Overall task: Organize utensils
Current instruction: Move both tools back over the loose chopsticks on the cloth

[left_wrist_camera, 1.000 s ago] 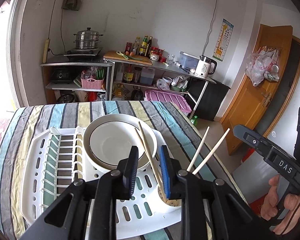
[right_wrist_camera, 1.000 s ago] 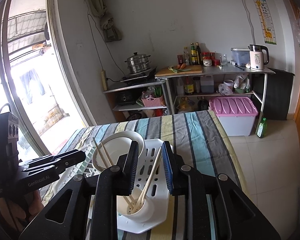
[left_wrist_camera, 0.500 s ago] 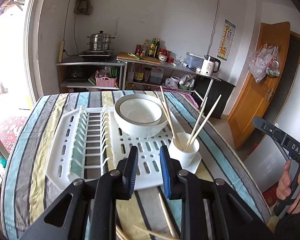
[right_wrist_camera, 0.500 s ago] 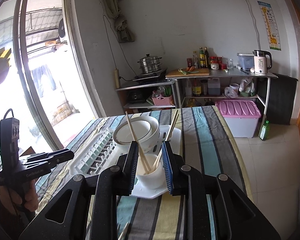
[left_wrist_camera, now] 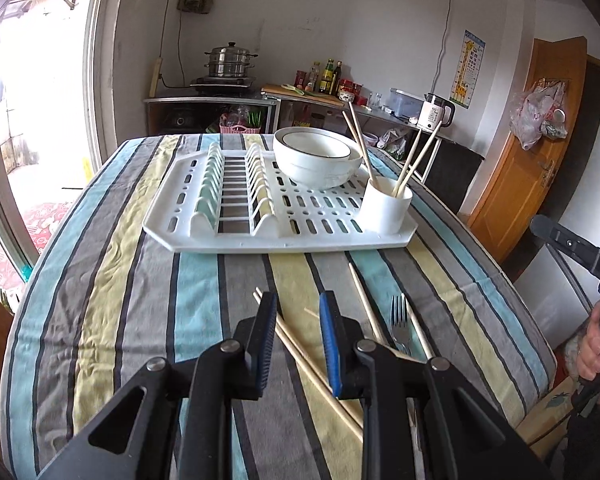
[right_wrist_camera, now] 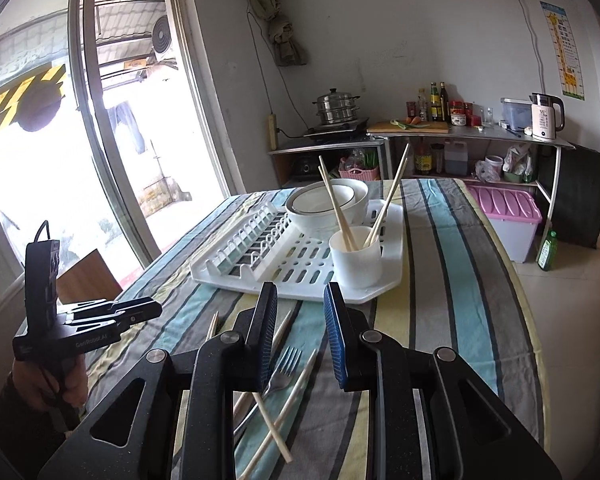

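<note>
**A:** so what are the two tools doing here?

**B:** The left black two-finger gripper [left_wrist_camera: 297, 312] has its blue ribbed pads parted with nothing between them. It hangs above the loose pale wooden chopsticks [left_wrist_camera: 312, 364] lying on the striped cotton tablecloth [left_wrist_camera: 100, 280], not touching them as far as I can see. The right black two-finger gripper [right_wrist_camera: 300, 304] is the same: pads apart, nothing gripped, over a steel fork [right_wrist_camera: 278, 372] and two crossed chopsticks.

**A:** and where's the stuff that's already sorted?

**B:** At 12 o'clock from both tools there's a white slotted plastic drying rack [left_wrist_camera: 228, 236]. A round white plastic utensil cup [left_wrist_camera: 386, 210] stands on its corner, at 1 o'clock in the left view, with four chopsticks standing tilted in it. Just beside it sits a white ceramic bowl with a dark rim line [left_wrist_camera: 318, 158], with what looks like a second bowl nested under it.

**A:** any writing?

**B:** "GenRobot.AI" on the left tool's body in the right view. The right tool shows "DA", cut off at the edge. The white electric kettle [right_wrist_camera: 546, 116] at 1 o'clock reads "55°".
</note>
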`<state>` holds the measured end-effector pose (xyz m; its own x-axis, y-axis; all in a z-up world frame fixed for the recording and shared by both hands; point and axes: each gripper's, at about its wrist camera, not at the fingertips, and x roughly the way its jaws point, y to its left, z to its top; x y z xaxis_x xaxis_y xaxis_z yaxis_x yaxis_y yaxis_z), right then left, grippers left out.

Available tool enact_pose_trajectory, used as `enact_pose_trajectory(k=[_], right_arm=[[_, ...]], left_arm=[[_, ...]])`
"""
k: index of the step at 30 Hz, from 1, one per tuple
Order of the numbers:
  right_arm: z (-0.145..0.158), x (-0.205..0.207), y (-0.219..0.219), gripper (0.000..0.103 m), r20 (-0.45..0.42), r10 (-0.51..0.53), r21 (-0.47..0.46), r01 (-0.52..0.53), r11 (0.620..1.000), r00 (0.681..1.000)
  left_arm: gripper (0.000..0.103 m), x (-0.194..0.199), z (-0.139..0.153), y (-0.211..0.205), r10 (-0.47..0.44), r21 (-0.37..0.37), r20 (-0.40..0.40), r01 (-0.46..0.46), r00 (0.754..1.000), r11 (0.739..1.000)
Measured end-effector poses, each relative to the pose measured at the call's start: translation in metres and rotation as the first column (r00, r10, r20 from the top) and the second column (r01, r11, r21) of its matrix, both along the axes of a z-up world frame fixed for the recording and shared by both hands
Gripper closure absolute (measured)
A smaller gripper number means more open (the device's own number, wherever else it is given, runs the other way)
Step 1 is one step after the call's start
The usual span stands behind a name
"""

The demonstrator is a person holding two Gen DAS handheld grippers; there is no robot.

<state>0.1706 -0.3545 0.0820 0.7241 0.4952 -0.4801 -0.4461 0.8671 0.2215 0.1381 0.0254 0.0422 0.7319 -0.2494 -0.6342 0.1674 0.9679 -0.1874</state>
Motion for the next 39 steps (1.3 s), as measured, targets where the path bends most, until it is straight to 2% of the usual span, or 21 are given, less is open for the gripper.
enact_pose_trajectory(k=[5,12,27,34,39], right_arm=[[-0.014,-0.013,0.007,0.078,-0.03,0.026,-0.007,-0.026,1.0,0.999],[-0.025,-0.01,0.016,0.078,-0.067,0.042,-0.02,-0.044,0.999,0.997],[-0.044,0.01,0.04,0.078,-0.133,0.073,-0.033,-0.078,0.996,0.988],[-0.049,0.017,0.044,0.078,-0.15,0.082,-0.027,-0.087,0.996,0.985],[-0.049,0.021,0.042,0.078,-0.151,0.082,-0.022,-0.087,0.996,0.985]], left_arm=[[0.08,-0.016,-0.01,0.005,0.007,-0.012,-0.02,-0.008,1.0,1.0],[0.08,-0.017,-0.02,0.01,0.026,-0.01,-0.048,-0.026,0.999,1.0],[0.08,0.028,-0.052,0.013,0.059,-0.022,-0.176,-0.064,0.983,0.998],[0.08,0.05,-0.066,0.006,0.076,0.009,-0.217,-0.076,0.973,0.997],[0.08,0.061,-0.074,-0.004,0.092,0.074,-0.227,-0.077,0.969,0.994]])
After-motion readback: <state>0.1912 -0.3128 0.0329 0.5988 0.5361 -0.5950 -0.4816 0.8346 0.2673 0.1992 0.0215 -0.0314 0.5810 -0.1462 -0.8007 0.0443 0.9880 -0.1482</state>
